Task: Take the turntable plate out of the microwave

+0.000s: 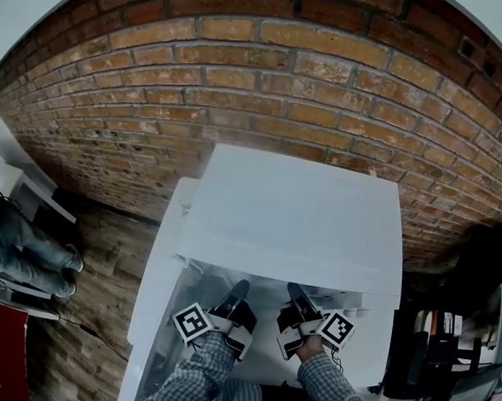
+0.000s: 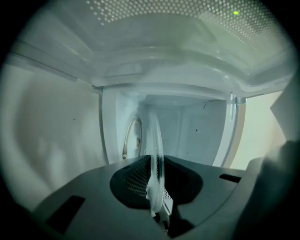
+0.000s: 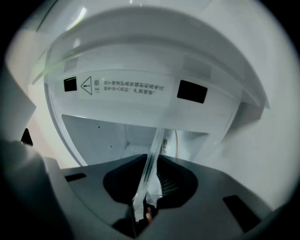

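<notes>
Brick wall [image 1: 238, 88] at the back, wood floor [image 1: 101, 264] to the left, white microwave [image 1: 292, 213] on a white stand between them.

Listed from the person outward:

- Checked sleeves [image 1: 200, 366]: two, coming in from the bottom edge, one behind each tool.
- Left gripper [image 1: 236, 292]: held level, pointing into the oven mouth, marker cube to the rear. Its own view shows the jaws nearly together, pinching the rim of the plate [image 2: 154, 140], which runs edge-on through the narrow slot between the pads.
- Right gripper [image 1: 297, 296]: just beside the left one, also level and aimed into the opening. Its jaws are a narrow slot apart and nip the plate [image 3: 152, 154] rim, which crosses the slot at a slight slant.
- Plate: clear glass, at the front of the cavity, gripped at its near edge by both tools. Too transparent to make out from the head view.
- Door [image 1: 153, 291]: swung open on the left side; dotted mesh window [image 2: 187, 14] visible from the left gripper view.
- Label [image 3: 122, 86]: warning triangle and small print on the white frame, print unreadable.
- Ring [image 2: 131, 138]: pale oval inside the cavity, beyond the plate.
- Bystander's legs [image 1: 27, 245]: jeans and shoes, far left, well apart from the oven.
</notes>
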A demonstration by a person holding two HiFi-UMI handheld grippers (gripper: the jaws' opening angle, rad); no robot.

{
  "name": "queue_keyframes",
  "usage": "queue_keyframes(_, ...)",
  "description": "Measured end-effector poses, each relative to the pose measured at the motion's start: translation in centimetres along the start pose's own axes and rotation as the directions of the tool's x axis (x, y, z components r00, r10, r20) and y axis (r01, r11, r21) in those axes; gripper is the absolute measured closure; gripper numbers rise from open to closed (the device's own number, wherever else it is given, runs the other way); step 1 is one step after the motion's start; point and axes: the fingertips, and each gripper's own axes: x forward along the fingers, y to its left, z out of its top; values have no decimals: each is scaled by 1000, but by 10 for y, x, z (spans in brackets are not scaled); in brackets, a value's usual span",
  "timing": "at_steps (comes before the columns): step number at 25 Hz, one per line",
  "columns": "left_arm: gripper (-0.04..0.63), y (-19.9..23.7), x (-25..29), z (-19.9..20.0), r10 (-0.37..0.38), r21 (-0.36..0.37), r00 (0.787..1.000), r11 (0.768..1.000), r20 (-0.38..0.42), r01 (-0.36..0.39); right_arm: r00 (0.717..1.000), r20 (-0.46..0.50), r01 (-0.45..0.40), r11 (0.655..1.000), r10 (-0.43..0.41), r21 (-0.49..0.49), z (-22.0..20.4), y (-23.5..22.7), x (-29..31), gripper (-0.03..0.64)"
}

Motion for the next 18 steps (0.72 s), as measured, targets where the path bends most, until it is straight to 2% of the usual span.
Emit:
queue_keyframes(5,554,-4,-14,-7,-7,5,1000,1000,-13,7,1000,18,-21,999,20,32,-9,4,-14,566)
queue_keyframes(15,554,-11,-49,-17,-32,-52,999,998,-20,31,997,74,-38,999,37,16,-33,19,-41,568)
queue_keyframes(18,554,-12,-56,-18,-34,-35,999,999,-33,33,995,92,-40,999,39,6,-38,21,-48,568)
